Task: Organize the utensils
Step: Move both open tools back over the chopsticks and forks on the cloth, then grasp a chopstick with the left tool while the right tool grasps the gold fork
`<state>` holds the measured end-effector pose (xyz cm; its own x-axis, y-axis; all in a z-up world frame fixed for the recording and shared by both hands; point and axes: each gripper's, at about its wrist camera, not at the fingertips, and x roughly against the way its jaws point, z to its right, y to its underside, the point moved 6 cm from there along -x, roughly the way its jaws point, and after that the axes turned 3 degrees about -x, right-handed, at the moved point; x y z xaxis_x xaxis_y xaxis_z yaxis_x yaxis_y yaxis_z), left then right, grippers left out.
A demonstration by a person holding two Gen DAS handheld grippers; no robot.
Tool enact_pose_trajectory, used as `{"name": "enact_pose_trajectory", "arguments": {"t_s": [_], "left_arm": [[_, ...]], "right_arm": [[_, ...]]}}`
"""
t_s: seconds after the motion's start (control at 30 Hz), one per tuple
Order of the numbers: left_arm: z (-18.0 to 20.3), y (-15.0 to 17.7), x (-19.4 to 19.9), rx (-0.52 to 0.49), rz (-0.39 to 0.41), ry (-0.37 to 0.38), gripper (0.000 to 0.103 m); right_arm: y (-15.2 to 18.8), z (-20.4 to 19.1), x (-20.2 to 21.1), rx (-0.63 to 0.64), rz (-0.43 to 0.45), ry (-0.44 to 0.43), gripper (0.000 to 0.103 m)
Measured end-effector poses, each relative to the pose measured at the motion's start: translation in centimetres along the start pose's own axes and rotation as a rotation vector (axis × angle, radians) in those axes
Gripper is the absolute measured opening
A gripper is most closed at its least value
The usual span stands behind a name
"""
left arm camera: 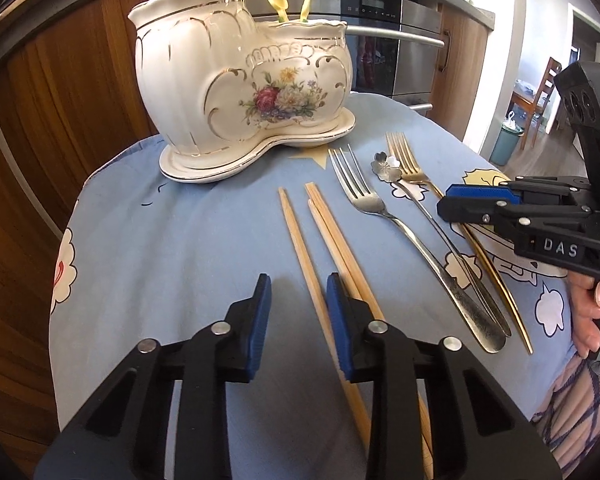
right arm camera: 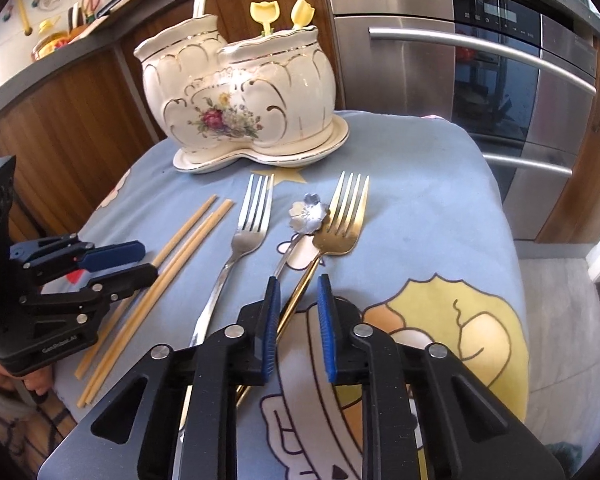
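Observation:
A white floral ceramic utensil holder stands on its saucer at the back of the table, with yellow-handled pieces in its right cup. In front lie wooden chopsticks, a silver fork, a flower-bowl spoon and a gold fork. My left gripper is open, low over the chopsticks. My right gripper is open and empty over the gold fork's handle.
The table wears a blue cartoon cloth. Wooden cabinets and a steel oven stand close behind. A doorway with a chair and bin is at the far right.

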<state>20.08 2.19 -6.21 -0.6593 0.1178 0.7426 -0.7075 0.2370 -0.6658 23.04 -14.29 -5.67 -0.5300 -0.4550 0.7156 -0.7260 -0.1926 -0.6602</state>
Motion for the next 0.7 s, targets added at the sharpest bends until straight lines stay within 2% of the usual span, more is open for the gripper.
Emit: {"name": "enact_pose_trajectory", "arguments": {"t_s": [0.23,0.47,0.7], "left_arm": [[-0.3,0.1,-0.1,0.017,-0.004,0.005,0.023],[-0.4,-0.1,-0.3,0.005,-0.02,0.008,0.019],[-1.0,-0.2,-0.4,-0.031,-0.077,0.01,0.015]], "right_arm": [[-0.9,1.3,-0.2,0.042,-0.045,0.053,0.016],[-1.6,2.0,-1.0,0.071,-0.157,0.048,0.02],[-2.2,2.6,-1.6,0.138,-0.236,0.042,0.019]]}}
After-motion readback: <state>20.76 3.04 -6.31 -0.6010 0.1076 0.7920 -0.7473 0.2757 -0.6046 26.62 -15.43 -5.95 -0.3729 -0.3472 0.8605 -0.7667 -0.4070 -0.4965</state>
